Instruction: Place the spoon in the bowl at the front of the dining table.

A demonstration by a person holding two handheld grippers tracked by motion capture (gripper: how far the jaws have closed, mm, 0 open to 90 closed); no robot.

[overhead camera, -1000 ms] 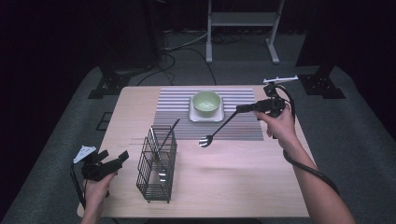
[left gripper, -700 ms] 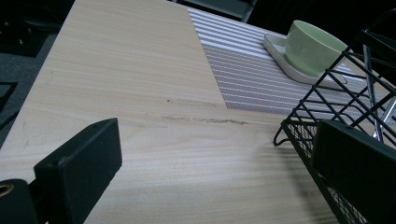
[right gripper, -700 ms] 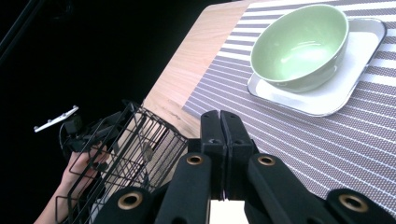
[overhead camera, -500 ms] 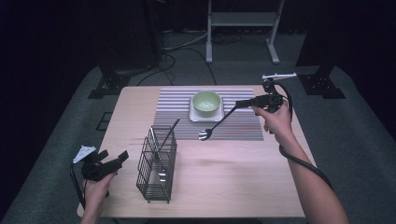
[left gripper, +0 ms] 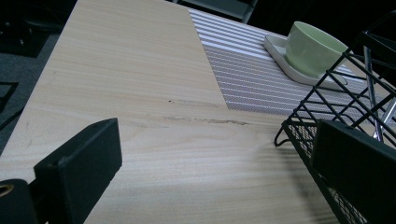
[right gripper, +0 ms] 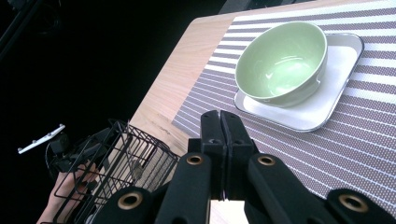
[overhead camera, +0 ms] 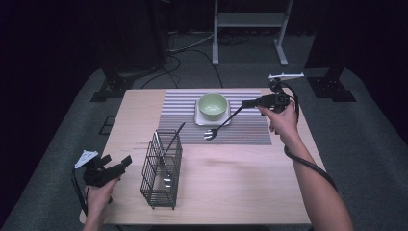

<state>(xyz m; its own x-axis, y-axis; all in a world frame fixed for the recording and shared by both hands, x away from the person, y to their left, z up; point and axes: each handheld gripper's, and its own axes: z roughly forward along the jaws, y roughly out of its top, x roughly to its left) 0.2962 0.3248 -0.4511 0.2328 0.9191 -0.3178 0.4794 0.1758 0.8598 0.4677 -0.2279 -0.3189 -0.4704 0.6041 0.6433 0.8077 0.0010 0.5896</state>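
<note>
Right gripper (overhead camera: 248, 102) seen clamped shut on handle of slim dark-handled metal fork (overhead camera: 222, 121), tines resting on striped grey placemat (overhead camera: 183, 103), just beside pale green ceramic bowl (overhead camera: 212, 105) on white square plate (overhead camera: 198, 119). Left gripper (overhead camera: 120, 163) held at near-left edge of light wooden table (overhead camera: 240, 187), jaws wide apart, nothing between. Bare tabletop open at near-right. In left gripper view, black wire cutlery basket (left gripper: 327, 112) found close beside right-hand jaw.
</note>
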